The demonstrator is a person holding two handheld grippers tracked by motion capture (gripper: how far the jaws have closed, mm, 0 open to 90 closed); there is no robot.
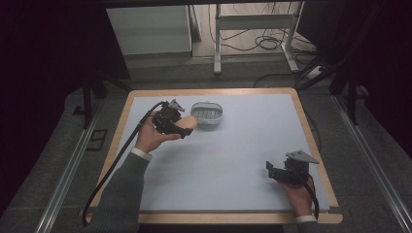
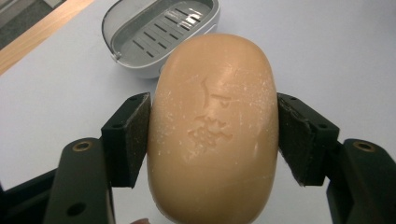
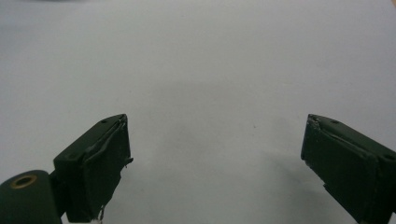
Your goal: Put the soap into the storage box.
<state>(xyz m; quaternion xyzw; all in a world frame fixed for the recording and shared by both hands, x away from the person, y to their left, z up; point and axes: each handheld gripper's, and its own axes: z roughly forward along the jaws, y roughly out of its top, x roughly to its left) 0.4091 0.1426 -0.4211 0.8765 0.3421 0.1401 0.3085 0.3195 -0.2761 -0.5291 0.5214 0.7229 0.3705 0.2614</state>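
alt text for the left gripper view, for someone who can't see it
A tan oval soap bar is clamped between the two black jaws of the left gripper. Beyond it, an empty grey soap dish with a slotted tray sits on the pale table.

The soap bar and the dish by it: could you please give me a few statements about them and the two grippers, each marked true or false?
1. The left gripper is clamped on the soap bar. True.
2. The soap bar already lies in the soap dish. False: it is held in the jaws, short of the dish.
3. The soap dish has a slotted insert and holds nothing. True.
4. The right gripper grips a sponge. False: its jaws stand open over the bare table mat.
5. The right gripper is beside the dish. False: in the high view it sits near the table's front right corner.
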